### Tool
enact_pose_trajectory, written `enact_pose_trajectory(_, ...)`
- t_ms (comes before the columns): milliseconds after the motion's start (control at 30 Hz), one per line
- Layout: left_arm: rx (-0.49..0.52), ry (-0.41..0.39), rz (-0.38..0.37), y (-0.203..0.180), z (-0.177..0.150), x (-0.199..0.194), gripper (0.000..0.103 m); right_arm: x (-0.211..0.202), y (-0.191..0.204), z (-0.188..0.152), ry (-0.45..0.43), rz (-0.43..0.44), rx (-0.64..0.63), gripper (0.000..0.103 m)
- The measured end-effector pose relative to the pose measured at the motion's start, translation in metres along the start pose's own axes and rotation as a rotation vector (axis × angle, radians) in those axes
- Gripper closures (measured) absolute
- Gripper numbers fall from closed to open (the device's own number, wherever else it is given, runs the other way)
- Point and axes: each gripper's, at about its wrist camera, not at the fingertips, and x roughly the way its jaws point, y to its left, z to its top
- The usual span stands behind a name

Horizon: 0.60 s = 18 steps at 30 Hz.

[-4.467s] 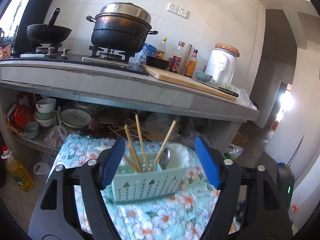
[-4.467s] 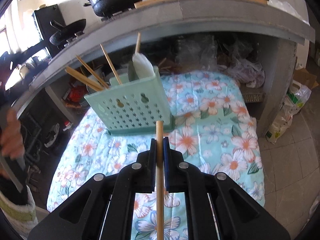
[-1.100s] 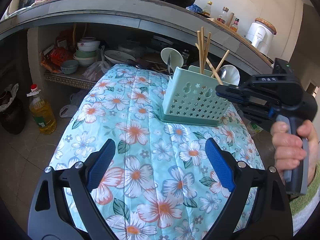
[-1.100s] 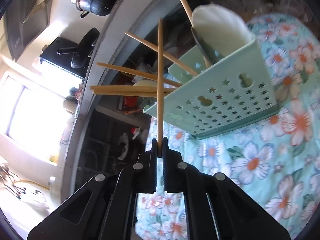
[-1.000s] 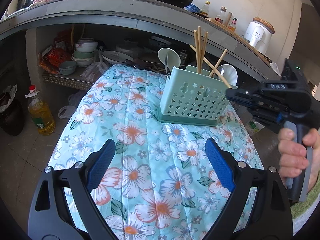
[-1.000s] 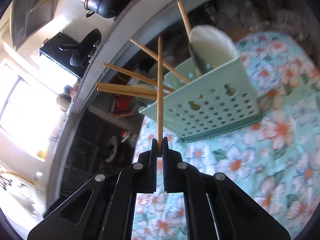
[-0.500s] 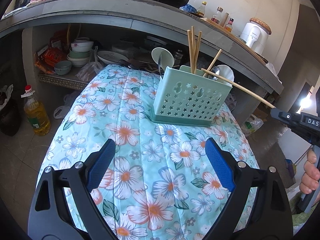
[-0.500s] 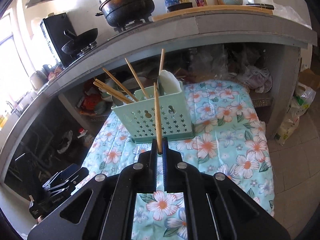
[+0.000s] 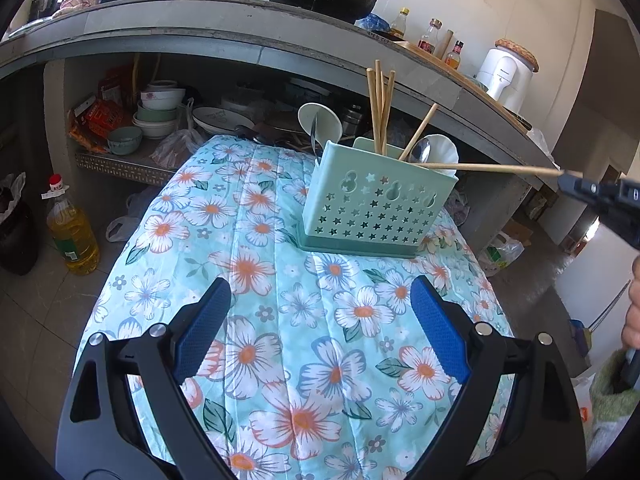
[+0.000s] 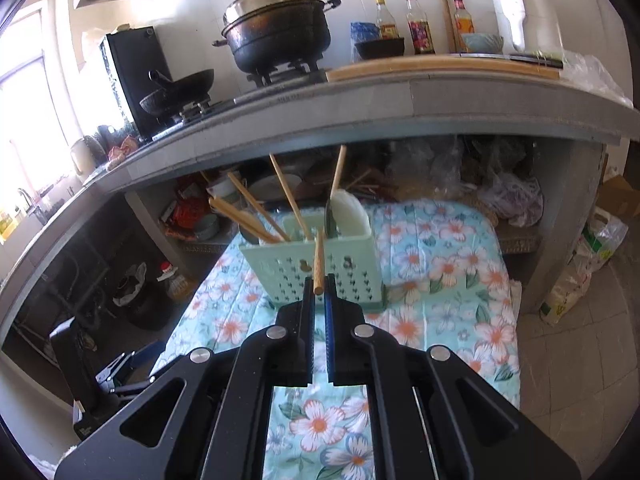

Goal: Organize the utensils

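A: While the right hand-held gripper (image 10: pixel 318 292) pinches one chopstick (image 10: pixel 319 260) by its end, jaws nearly closed on it, the tip lies across the rim of the green utensil caddy (image 9: pixel 376 204). Step in hand looks like seating or repositioning that stick.

B: Left hand-held gripper (image 9: pixel 320 324)?

A: Wide open, holding nothing, hovering above the floral cloth surface (image 9: pixel 256 320), well short of the caddy.

B: Next move?

A: Probably tilt the stick upright and steer it into the compartment beside the other chopsticks (image 9: pixel 380 108) and the spoons (image 9: pixel 424 152).

B: Room?

A: The concrete counter (image 10: pixel 400 112) overhangs behind the caddy; open cloth in front. The caddy stands near the surface's far edge.
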Motion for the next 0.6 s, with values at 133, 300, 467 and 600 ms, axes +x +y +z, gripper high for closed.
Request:
enact_pose_trajectory(133, -0.011, -0.005, 0.0, 0.003, 0.002, -0.002, 0.016, 0.006, 0.002, 0.029, -0.017, 0.017, -0.018, 0.098)
enact_pose_trajectory(300, -0.011, -0.015, 0.002, 0.003, 0.005, -0.005, 0.016, 0.028, 0.006, 0.08, -0.039, 0.031, -0.028, 0.098)
enact_pose_trajectory(467, -0.01, -0.016, 0.001, 0.001, 0.006, -0.006, 0.016, 0.051, 0.009, 0.123, -0.075, 0.031, -0.009, 0.097)
enact_pose_trajectory(600, -0.007, -0.018, 0.003, 0.0, 0.006, -0.006, 0.016, 0.052, -0.001, 0.13, -0.109, 0.074, 0.068, 0.09)
